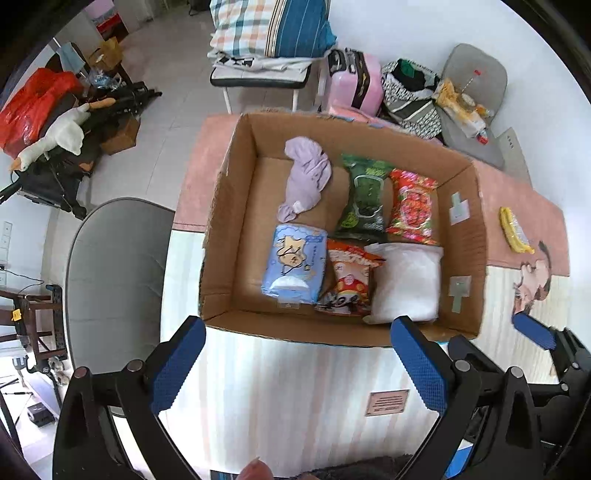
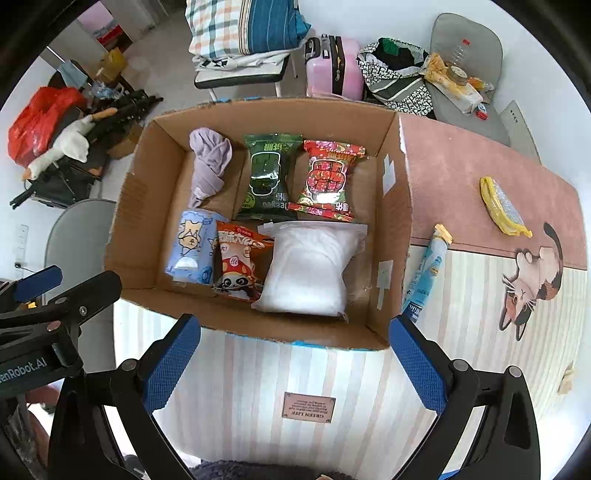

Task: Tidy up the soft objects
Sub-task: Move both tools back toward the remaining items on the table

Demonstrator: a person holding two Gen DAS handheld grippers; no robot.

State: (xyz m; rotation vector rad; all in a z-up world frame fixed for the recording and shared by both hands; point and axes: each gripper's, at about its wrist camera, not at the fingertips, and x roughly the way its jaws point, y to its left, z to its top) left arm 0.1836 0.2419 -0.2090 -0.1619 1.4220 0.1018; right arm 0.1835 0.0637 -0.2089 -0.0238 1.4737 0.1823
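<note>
An open cardboard box (image 1: 229, 206) (image 2: 391, 221) stands on the table. Inside lie a lilac cloth (image 1: 308, 173) (image 2: 208, 162), a green pack (image 1: 364, 199) (image 2: 266, 173), a red pack (image 1: 412, 206) (image 2: 328, 181), a light blue tissue pack (image 1: 293, 264) (image 2: 190, 251), an orange panda snack bag (image 1: 349, 282) (image 2: 238, 266) and a white soft bag (image 1: 406, 284) (image 2: 310, 269). My left gripper (image 1: 299, 365) is open and empty, in front of the box. My right gripper (image 2: 295, 365) is open and empty, also in front of the box. A blue tube pack (image 2: 424, 269) lies right of the box.
A yellow banana-shaped object (image 1: 515, 230) (image 2: 502, 206) lies on the pink mat (image 2: 461, 166) at right. A grey chair (image 1: 114, 277) stands left of the table. Beyond are a pink suitcase (image 2: 332, 70), bags, a chair with folded bedding (image 2: 243, 29) and a plush goose (image 1: 51, 140).
</note>
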